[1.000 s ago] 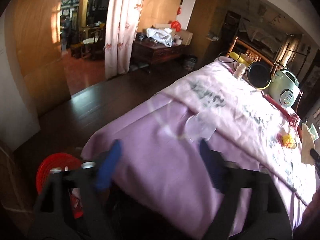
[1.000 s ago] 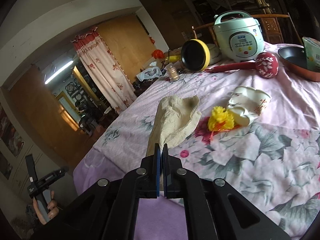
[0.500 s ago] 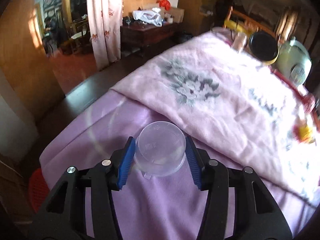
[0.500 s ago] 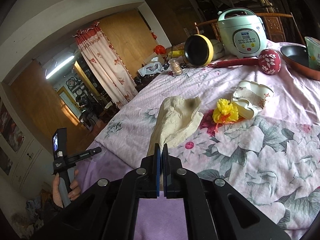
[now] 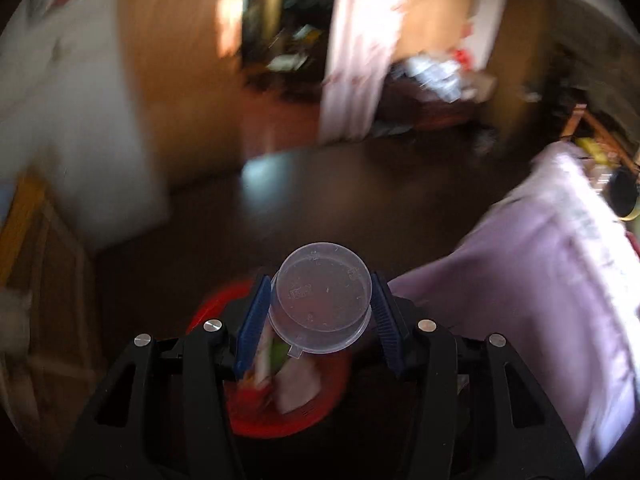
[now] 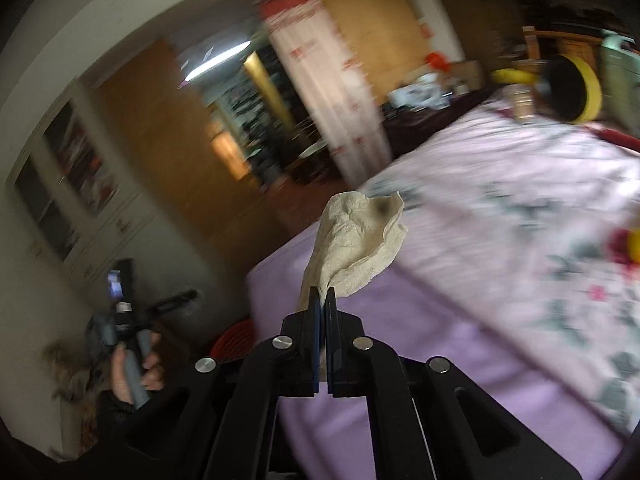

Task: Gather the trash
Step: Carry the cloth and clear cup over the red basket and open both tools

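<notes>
Above a dark floor (image 5: 360,208), left tongs (image 5: 320,300) grip an unlabeled clear cup (image 5: 320,296).

Clear plastic cup (image 5: 320,298): round, see-through, small tab at lower rim, base facing camera, clamped between blue pads at lower centre of left wrist view.
Red bin (image 5: 280,412): directly below cup, wrappers inside, blurred.
Beige paper towel (image 6: 354,240): crumpled, dark stain near top, pinched at lower end, standing upward at centre of right wrist view.

Left wrist view steeply down over red basket (image 5: 208,312); right wrist view shallower; shared basket and bedspread (image 6: 500,184).
</notes>
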